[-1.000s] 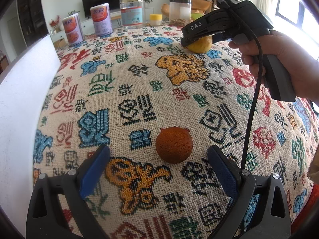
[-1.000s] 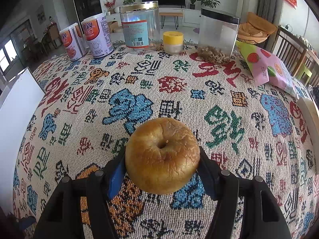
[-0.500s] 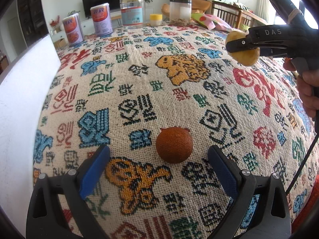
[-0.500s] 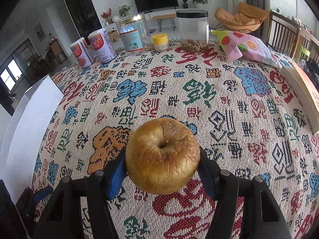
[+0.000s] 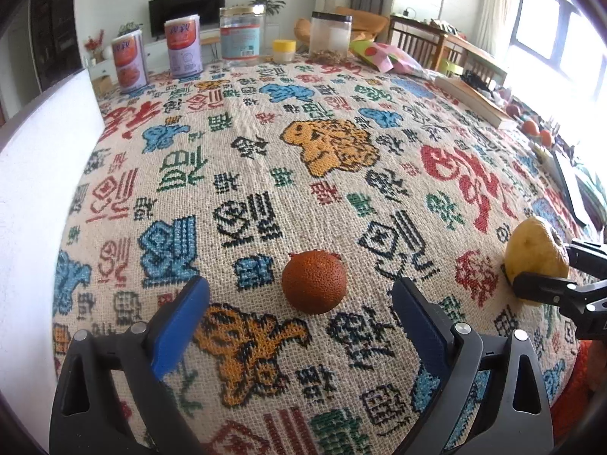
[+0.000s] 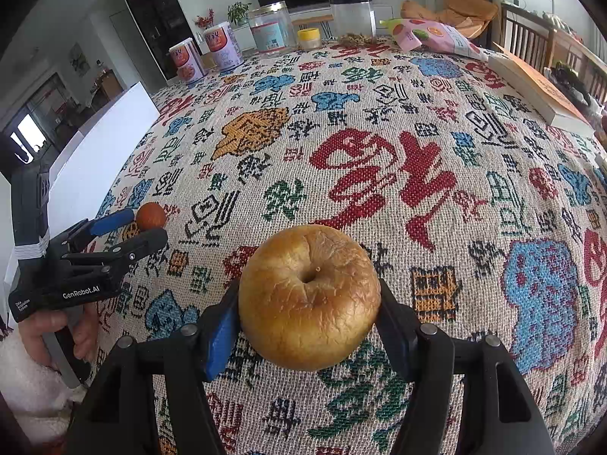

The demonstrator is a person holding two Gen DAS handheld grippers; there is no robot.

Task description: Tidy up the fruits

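A small dark orange lies on the patterned tablecloth, between and just ahead of the blue pads of my open left gripper. My right gripper is shut on a wrinkled yellow-brown apple and holds it above the cloth. In the left wrist view the apple and the right gripper show at the right edge. In the right wrist view the left gripper and the orange show at the left.
Two tins, two clear jars, a small yellow-lidded pot and a snack bag stand along the far edge. A book lies at the far right. A white board borders the left side.
My right gripper has carried the apple from the far middle of the table toward the near right, beside my left gripper. The left gripper and the orange have not moved.
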